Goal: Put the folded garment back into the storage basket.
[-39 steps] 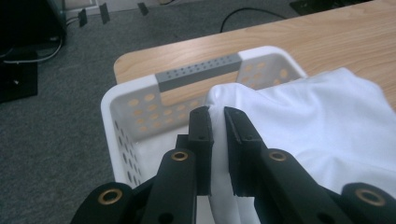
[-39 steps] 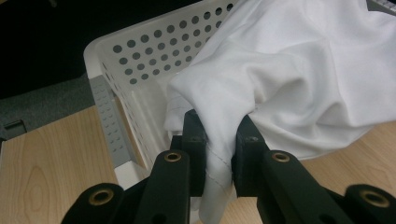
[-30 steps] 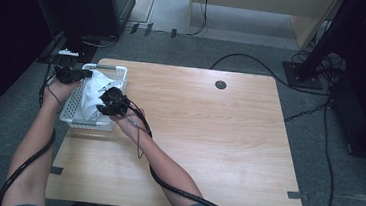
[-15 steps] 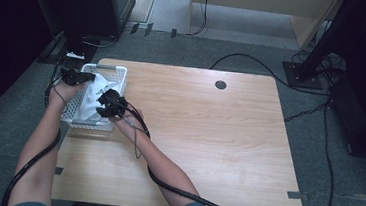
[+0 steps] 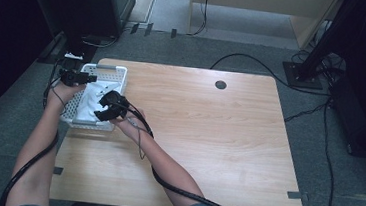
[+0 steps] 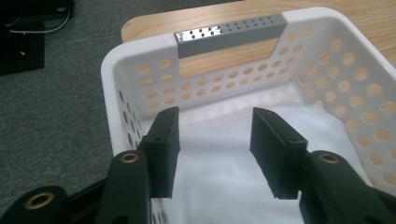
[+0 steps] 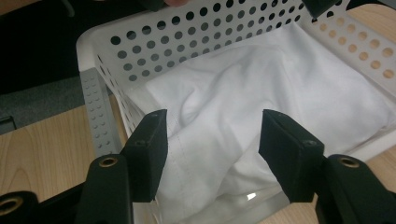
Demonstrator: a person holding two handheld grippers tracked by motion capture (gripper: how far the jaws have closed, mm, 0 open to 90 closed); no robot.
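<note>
Both claws, left gripper (image 6: 215,154) and right gripper (image 7: 212,158), just opening wide over white cloth (image 7: 261,98) inside basket (image 6: 140,51), gripping nothing.

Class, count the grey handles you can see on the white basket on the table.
2. One grey handle sits on the far rim of the white basket in the left gripper view; another grey handle sits on the left end in the right gripper view. They may be one handle.

Both tongs, the left tongs (image 6: 215,156) and the right tongs (image 7: 212,156), were matte black, each with two blocky rectangular jaws. A small screw sat in each jaw, with brass-ringed pivot holes just behind. Thick black cables trailed back from them along bare forearms to dark teal sleeves.
</note>
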